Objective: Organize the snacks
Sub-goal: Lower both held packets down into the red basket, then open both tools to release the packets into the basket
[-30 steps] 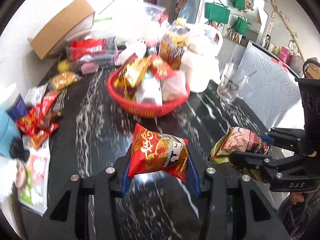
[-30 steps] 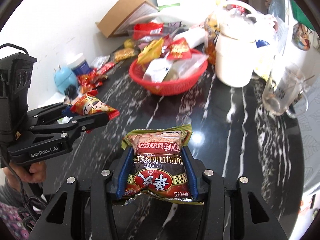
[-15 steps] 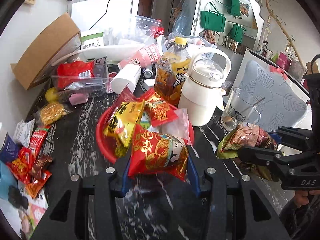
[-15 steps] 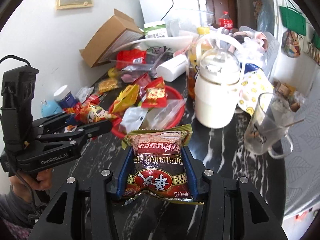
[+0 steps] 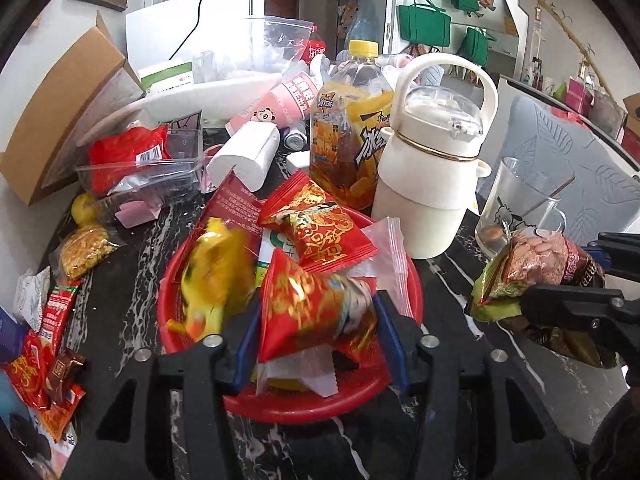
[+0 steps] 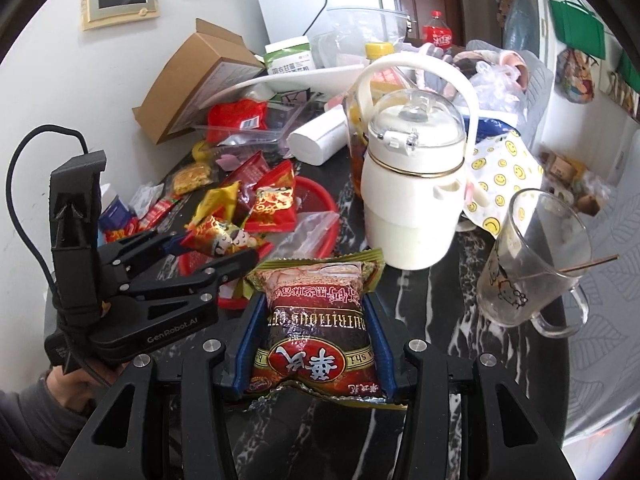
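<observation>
- The red packet (image 5: 316,312) sits between my left gripper (image 5: 316,332) pads right over the red basket (image 5: 404,280). My left jaws are opening, and the packet looks blurred and tilted, so I judge it is slipping free into the basket.
- From the right wrist view, that same packet (image 6: 224,238) shows at the tips of the left gripper (image 6: 216,248), just above the basket's near rim (image 6: 320,196).
- The basket already carries a yellow packet (image 5: 216,276), another red-and-gold packet (image 5: 320,228) and a clear zip bag (image 5: 384,240). All are heaped toward its middle.
- My right gripper (image 6: 312,336) is clamped on the brown packet (image 6: 316,320), both blue pads pressed to its sides. It hangs beside the basket, on the jug side, not over it.
- The white jug (image 6: 412,184) stands just behind the basket, and the glass mug (image 6: 532,260) is farther out beyond the jug.
- Step in hand, as I read it: dropping the left packet into the basket.
- Next, I think the left fingers must spread enough for the packet to fall clear, then back away from the basket.
- After that the brown packet has to come over the basket's rim before I let go, keeping clear of the jug and mug.
- Loose packets (image 5: 48,340) still lie on the table on the basket's far side from the jug.
</observation>
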`<move>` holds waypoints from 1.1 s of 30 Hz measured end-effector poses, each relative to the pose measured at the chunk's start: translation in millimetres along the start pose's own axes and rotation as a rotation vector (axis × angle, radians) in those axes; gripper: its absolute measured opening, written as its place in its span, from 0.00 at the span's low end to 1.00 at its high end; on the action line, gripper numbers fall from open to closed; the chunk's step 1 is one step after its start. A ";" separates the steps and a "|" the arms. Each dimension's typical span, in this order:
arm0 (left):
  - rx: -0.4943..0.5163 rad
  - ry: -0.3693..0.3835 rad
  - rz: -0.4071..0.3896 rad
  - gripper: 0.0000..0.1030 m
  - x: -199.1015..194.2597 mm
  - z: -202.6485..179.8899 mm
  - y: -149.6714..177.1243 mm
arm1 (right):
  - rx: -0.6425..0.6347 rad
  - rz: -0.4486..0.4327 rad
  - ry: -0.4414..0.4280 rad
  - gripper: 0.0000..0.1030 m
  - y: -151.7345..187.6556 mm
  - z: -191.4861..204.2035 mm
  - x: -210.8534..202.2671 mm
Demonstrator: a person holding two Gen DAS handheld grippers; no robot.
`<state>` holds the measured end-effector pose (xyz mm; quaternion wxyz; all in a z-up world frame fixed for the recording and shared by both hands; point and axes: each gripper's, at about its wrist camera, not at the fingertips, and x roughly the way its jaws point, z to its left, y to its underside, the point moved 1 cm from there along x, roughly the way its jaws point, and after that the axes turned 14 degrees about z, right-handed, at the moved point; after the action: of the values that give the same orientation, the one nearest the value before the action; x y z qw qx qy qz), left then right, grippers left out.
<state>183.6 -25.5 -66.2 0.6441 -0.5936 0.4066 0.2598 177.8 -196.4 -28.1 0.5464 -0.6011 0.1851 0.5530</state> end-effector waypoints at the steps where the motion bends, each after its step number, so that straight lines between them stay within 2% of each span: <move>1: -0.001 -0.008 0.011 0.63 1.3 -0.1 0.4 | 0.001 0.002 -0.003 0.46 -0.7 -0.9 1.0; 2: -0.006 -0.007 0.019 0.69 2.2 0.6 1.0 | 0.002 0.003 -0.005 0.46 -1.0 -1.6 1.8; 8: -0.060 0.020 0.038 0.69 -1.2 6.7 6.9 | -0.002 0.004 -0.014 0.46 -2.6 -0.8 4.7; 16: -0.093 0.026 -0.034 0.69 -34.0 17.9 2.5 | -0.012 -0.032 -0.022 0.46 -13.0 7.0 -0.9; 27: -0.143 -0.018 -0.060 0.69 -54.9 48.0 -8.2 | -0.038 -0.069 -0.062 0.46 -47.4 28.6 2.7; 33: -0.165 -0.058 -0.068 0.69 -56.3 65.9 -13.3 | -0.068 -0.076 -0.049 0.47 -67.3 43.3 14.0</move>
<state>178.6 45.0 -14.3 0.6130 -0.6503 0.3447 0.2874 217.9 -131.2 -0.8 0.5510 -0.6120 0.1296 0.5523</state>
